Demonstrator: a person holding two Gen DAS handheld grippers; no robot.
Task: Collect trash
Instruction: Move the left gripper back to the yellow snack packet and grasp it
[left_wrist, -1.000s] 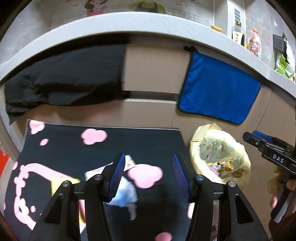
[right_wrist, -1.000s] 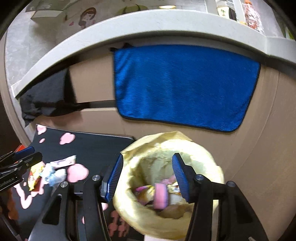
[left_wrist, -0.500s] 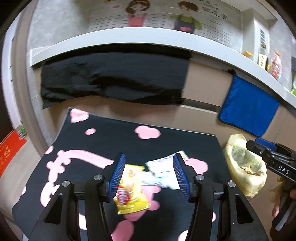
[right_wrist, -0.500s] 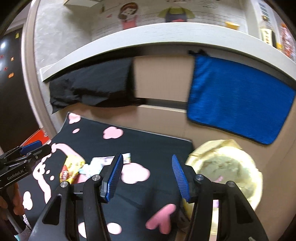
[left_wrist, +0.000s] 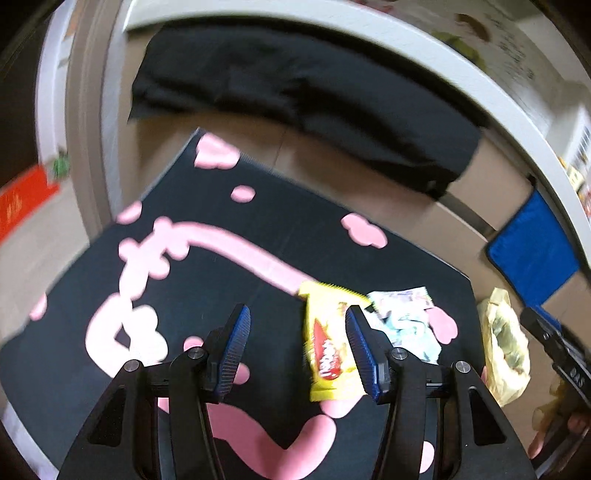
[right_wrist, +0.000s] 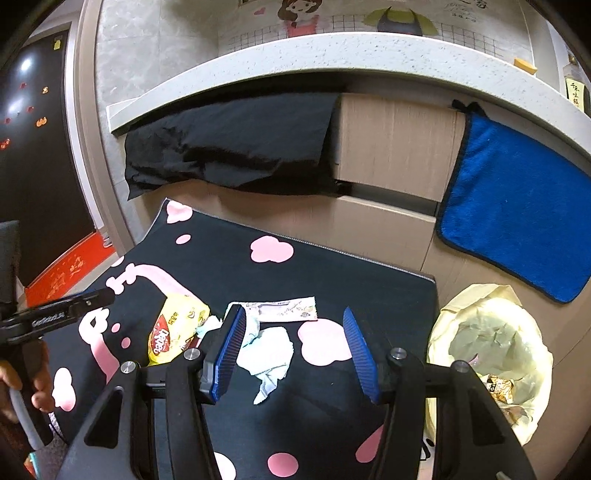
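Two hand-held grippers hang over a black floor mat (right_wrist: 332, 266) patterned with pink clouds, where three pieces of trash lie close together near the mat's right half. The left gripper (left_wrist: 297, 347) has its blue-padded jaws parted with nothing between the pads; a yellow snack packet (left_wrist: 327, 350) lies flat on the mat below, just inside its right finger as the left wrist camera sees it. The right gripper (right_wrist: 291, 350) is likewise spread wide and empty, poised above a crumpled pale-blue tissue (right_wrist: 267, 350) that sits on the mat between its fingers. Just beyond the tissue lies a flat white wrapper (right_wrist: 284, 308), and to the tissue's left is the snack packet (right_wrist: 173, 328), touching or nearly touching it. Off the mat's right edge, on the floor, stands a bin lined with a pale yellow bag (right_wrist: 491, 343); wrappers are visible at its bottom. Behind the mat, wood-fronted cabinets (right_wrist: 395, 147) run under a white countertop (right_wrist: 332, 48), with a black cloth (right_wrist: 229, 147) draped at the left and a blue towel (right_wrist: 517, 206) hanging at the right. A person's hand (right_wrist: 22, 384) grips the left tool's handle at the right wrist camera's left edge. The left wrist view is blurred
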